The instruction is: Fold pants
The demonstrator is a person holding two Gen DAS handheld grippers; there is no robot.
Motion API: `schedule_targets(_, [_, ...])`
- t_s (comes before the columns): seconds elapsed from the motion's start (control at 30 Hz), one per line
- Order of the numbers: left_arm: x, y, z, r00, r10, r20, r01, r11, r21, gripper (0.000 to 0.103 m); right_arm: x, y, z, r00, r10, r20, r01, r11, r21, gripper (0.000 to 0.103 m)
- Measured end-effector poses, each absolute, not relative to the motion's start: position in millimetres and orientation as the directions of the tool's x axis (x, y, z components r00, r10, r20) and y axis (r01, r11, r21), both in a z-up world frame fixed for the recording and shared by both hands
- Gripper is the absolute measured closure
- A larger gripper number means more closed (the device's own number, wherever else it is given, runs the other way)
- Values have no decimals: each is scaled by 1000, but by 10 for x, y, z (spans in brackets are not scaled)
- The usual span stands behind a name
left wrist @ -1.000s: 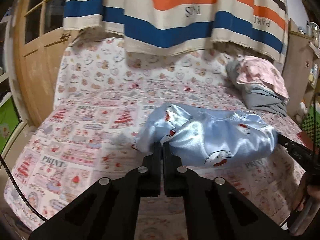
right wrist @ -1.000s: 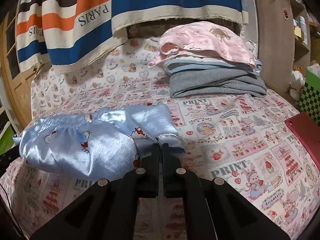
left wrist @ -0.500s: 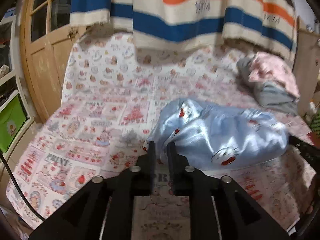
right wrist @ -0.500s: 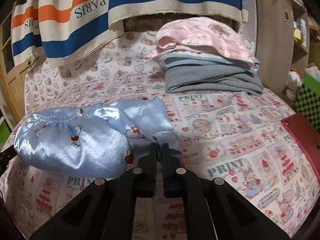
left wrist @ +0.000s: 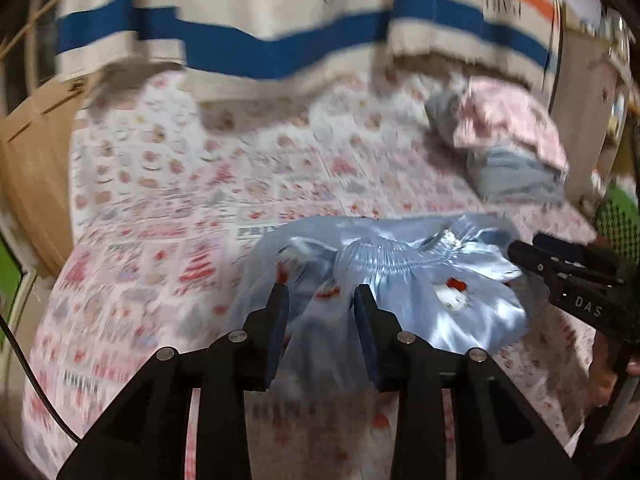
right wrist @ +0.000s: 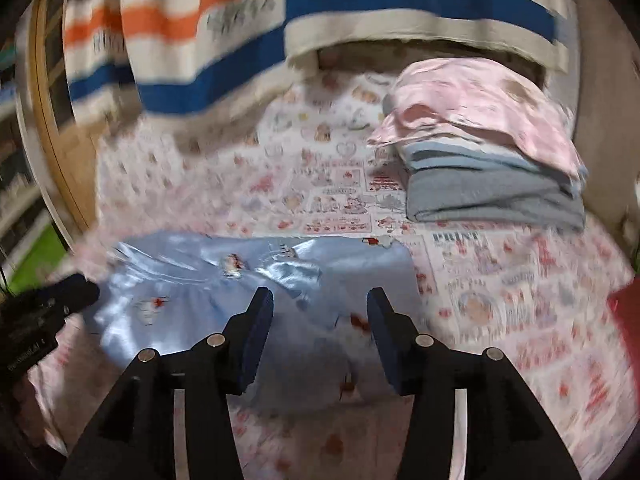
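I have both grippers angled down over the near edge of the bed point(left wrist: 140, 216). My left gripper point(left wrist: 320, 296) has just been opening: its fingers stand apart, with the light blue pants point(left wrist: 420, 280) seen between them but not pinched. My right gripper point(right wrist: 320, 300) has just been opening as well, jaws wider, the same fabric point(right wrist: 192, 280) lying under the gap, unpressed. The one pair of pants lies bunched near the bed's near edge, gathered waistband showing. One stack of folded clothes point(right wrist: 492, 176) sits at the far right corner. One striped cloth point(right wrist: 360, 8) hangs behind the bed's far edge.
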State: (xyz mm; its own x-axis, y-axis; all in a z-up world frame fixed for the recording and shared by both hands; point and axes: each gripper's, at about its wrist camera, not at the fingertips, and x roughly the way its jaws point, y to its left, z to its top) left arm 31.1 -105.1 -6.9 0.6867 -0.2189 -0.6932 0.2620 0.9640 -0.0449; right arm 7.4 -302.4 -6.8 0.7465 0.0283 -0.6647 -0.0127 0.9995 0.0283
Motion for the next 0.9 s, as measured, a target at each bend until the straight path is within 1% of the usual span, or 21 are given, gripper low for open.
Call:
schedule_targets(0.03, [389, -1085, -81, 668, -218, -711, 273, 961, -38, 70, 115, -3017, -80, 739, 59, -672, -41, 998, 43, 52])
schedule_targets(0.1, [536, -1090, -119, 630, -237, -740, 292, 955, -57, 70, 187, -3001, -87, 712, 166, -683, -130, 986, 105, 52])
schedule_targets(0.13, [600, -1076, -155, 605, -251, -756, 296, 952, -79, 72, 236, -2968, -106, 684, 230, -692, -191, 972, 134, 52])
schedule_targets(0.17, [651, -1059, -190, 583, -271, -766, 296, 949, -110, 76, 283, -2926, -144, 655, 261, -709, -232, 963, 140, 53])
schedule_targets(0.2, [677, -1054, -217, 565, -297, -770, 306, 942, -138, 86, 339, -2868, -196, 633, 246, -734, -241, 964, 115, 59])
schedule_targets(0.23, [686, -1061, -237, 547, -319, -774, 320, 934, -159, 93, 371, -2819, -242, 626, 207, -752, -230, 970, 76, 77])
schedule_targets(0.27, [678, -1072, -240, 539, -340, -771, 335, 926, -174, 94, 396, -2780, -289, 622, 166, -765, -216, 976, 36, 97])
schedule_targets(0.3, [652, -1094, -224, 546, -346, -763, 343, 923, -173, 97, 407, -2761, -308, 620, 160, -768, -217, 976, 28, 99])
schedule_targets(0.33, [632, -1128, -202, 559, -335, -759, 347, 925, -153, 99, 396, -2750, -303, 630, 159, -760, -219, 975, 22, 100])
schedule_targets(0.43, [575, -1261, -58, 604, -311, -734, 373, 924, -84, 100, 343, -2761, -179, 684, 127, -718, -203, 979, -20, 100])
schedule_targets(0.47, [593, -1298, 2, 608, -323, -725, 381, 920, -91, 100, 330, -2773, -109, 705, 114, -700, -188, 982, -30, 100])
schedule_targets(0.53, [739, -1333, 99, 600, -345, -722, 358, 923, -143, 100, 363, -2820, 2, 728, 97, -678, -158, 987, -29, 101])
schedule_targets(0.57, [813, -1357, 138, 611, -331, -720, 342, 930, -137, 100, 391, -2858, 38, 733, 91, -674, -144, 989, -23, 101])
schedule_targets(0.63, [907, -1412, 178, 635, -288, -717, 330, 940, -85, 100, 495, -2942, 65, 727, 94, -680, -114, 993, 15, 101])
schedule_targets(0.8, [1130, -1415, -55, 569, -280, -773, 315, 943, -110, 100, 738, -3073, -123, 664, 125, -737, -87, 992, 90, 100])
schedule_targets(0.9, [1202, -1410, -232, 545, -253, -799, 298, 950, -98, 99, 795, -3084, -282, 639, 143, -756, -75, 989, 124, 100])
